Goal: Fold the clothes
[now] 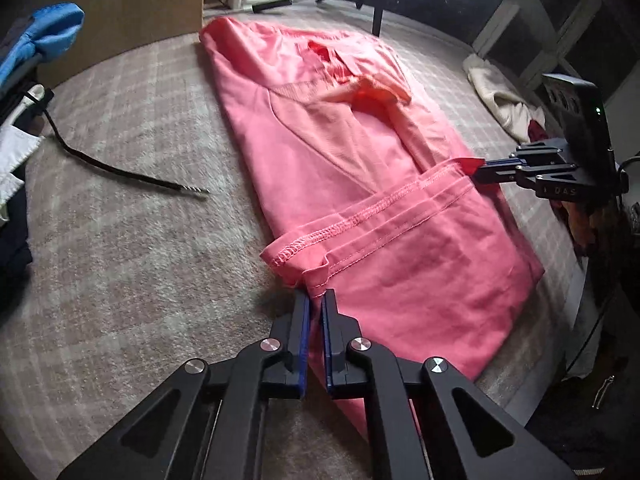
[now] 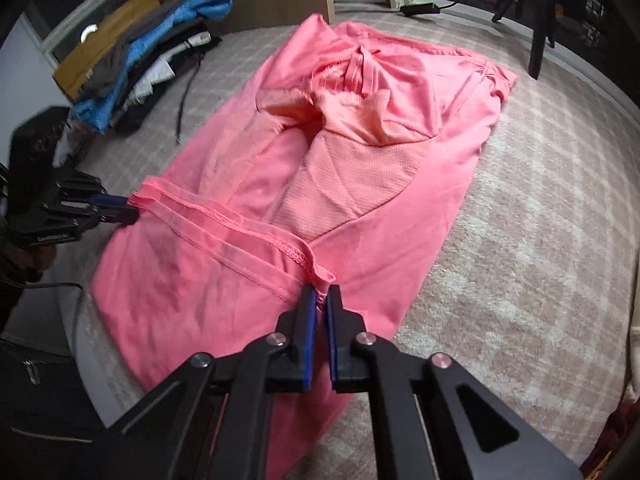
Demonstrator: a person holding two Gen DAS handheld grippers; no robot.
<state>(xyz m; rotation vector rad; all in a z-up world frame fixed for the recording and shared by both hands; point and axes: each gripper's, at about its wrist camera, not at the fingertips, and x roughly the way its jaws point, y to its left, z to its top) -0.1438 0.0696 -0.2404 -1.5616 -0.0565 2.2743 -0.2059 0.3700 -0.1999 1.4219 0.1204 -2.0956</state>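
Observation:
A pink garment (image 1: 320, 148) lies lengthwise on a checked carpet, its near hem folded over and lifted. My left gripper (image 1: 316, 296) is shut on one corner of that hem (image 1: 304, 246). My right gripper (image 2: 321, 292) is shut on the other corner of the hem (image 2: 316, 270). Each gripper shows in the other's view: the right one (image 1: 476, 170) at the hem's far end, the left one (image 2: 130, 206) at the left. The garment's pale mesh lining (image 2: 340, 192) shows in the right wrist view.
A pile of blue, black and white clothes (image 2: 152, 52) lies at the left, with a black cord (image 1: 120, 172) trailing onto the carpet. A cream cloth (image 1: 500, 100) lies at the right. A wooden panel (image 1: 132, 4) and a dark chair leg (image 2: 538, 40) stand at the back.

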